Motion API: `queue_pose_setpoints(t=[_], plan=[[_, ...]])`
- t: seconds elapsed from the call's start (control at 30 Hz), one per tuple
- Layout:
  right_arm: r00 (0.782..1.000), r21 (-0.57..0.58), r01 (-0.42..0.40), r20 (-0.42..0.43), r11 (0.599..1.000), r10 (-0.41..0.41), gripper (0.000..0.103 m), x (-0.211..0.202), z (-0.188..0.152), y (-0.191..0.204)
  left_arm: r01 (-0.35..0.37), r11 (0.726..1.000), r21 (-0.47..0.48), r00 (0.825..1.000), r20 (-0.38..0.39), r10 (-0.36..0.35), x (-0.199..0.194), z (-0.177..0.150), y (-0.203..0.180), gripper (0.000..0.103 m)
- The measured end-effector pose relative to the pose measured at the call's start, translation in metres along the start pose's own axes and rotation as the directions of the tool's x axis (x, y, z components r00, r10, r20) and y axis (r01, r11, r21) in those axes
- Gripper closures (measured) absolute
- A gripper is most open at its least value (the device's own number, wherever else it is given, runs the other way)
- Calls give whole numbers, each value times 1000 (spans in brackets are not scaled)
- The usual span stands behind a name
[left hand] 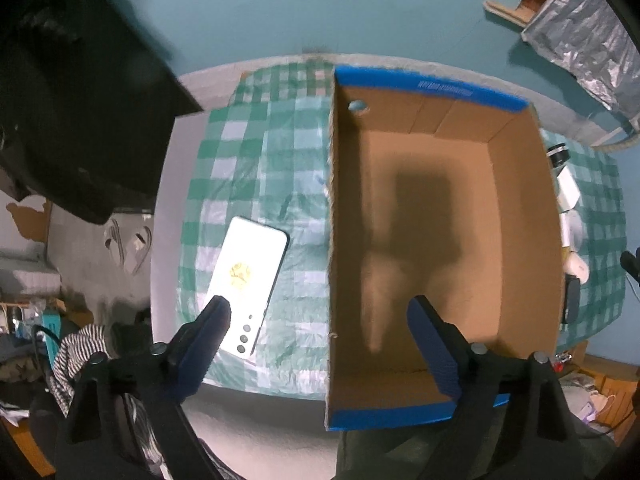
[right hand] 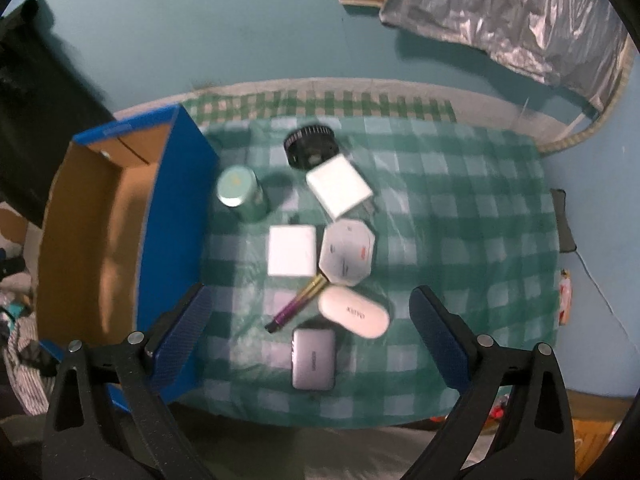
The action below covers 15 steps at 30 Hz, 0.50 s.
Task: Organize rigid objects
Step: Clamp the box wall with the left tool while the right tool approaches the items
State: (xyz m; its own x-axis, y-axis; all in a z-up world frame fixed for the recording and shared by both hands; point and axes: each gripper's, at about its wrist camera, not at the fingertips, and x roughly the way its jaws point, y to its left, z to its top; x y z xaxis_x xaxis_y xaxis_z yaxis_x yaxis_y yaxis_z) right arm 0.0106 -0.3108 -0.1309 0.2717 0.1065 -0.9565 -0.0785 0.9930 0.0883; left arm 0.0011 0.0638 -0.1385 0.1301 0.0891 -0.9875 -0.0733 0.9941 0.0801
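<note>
Teal wall behind, and a green-and-white checked cloth (right hand: 460, 208) over the tabletop with an empty blue-edged cardboard box (left hand: 520, 216) at its left and small devices clustered right of it. Both the left hand-held gripper (left hand: 320, 316) and right hand-held gripper (right hand: 308, 304) have jaws apart and hold nothing; we judge the right one should settle squarely over the slim purple-and-gold pen-shaped stick (right hand: 296, 304), pinching across its narrow width and clear of the white oval case (right hand: 354, 311) touching it. Its long axis runs diagonally, dark tip toward us and left, gold end away toward the white octagonal box (right hand: 347, 252).
</note>
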Motion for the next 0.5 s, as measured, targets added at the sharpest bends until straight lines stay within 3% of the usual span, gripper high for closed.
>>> queue_pose_setpoints(t=[0.27, 0.5], plan=[[997, 7, -16, -77, 1000, 16, 5, 35, -16, -7, 31, 999, -36, 998, -61, -33, 34, -7, 10, 18], [986, 31, -46, -157, 998, 50, 7, 59, -32, -15, 6, 1000, -16, 994, -109, -7, 60, -13, 10, 26]])
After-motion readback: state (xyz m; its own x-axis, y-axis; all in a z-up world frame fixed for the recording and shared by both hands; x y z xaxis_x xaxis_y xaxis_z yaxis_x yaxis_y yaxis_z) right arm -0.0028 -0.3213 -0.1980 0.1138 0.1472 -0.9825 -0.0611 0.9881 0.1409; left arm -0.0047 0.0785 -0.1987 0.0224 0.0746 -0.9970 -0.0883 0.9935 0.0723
